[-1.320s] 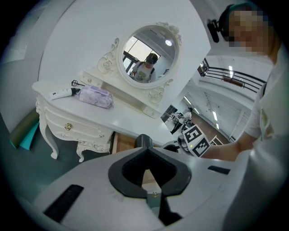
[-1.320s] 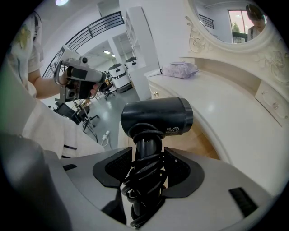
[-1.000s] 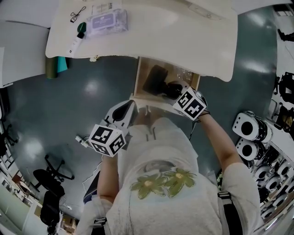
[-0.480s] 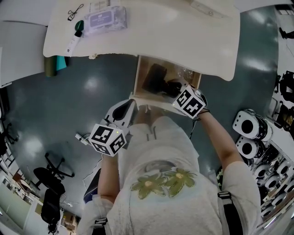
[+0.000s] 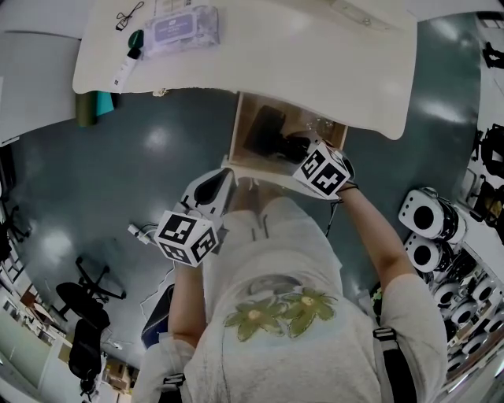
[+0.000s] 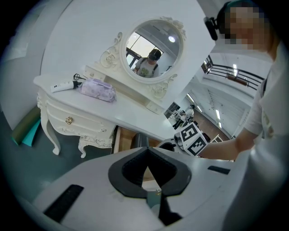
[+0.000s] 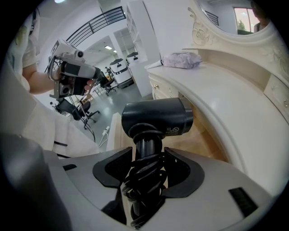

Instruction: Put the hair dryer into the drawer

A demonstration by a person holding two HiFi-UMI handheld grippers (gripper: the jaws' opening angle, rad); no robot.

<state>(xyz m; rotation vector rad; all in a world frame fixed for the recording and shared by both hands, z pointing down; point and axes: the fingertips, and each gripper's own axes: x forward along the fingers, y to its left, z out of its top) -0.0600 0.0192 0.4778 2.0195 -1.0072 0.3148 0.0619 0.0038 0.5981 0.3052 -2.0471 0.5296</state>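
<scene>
The black hair dryer [image 7: 156,117] hangs over the open wooden drawer [image 7: 205,142], its head pointing sideways. My right gripper [image 7: 148,155] is shut on the handle, which has the black cord coiled round it. From the head view the hair dryer [image 5: 268,134] shows dark inside the drawer [image 5: 240,130] under the white dressing table [image 5: 315,63], with my right gripper [image 5: 305,156] at the drawer's right front. My left gripper [image 5: 223,179] hovers by the drawer's front left corner. Its jaws meet with nothing between them, as the left gripper [image 6: 146,166] view shows.
On the tabletop lie a lilac pouch [image 5: 183,31], a white tube with a green cap [image 5: 130,63] and spectacles [image 5: 131,19]. A green roll [image 5: 96,109] leans by the table's left leg. An office chair [image 5: 87,303] stands at the left, white machines [image 5: 429,224] at the right.
Almost nothing differs: the whole head view has drifted slightly, and both grippers keep their places at the drawer.
</scene>
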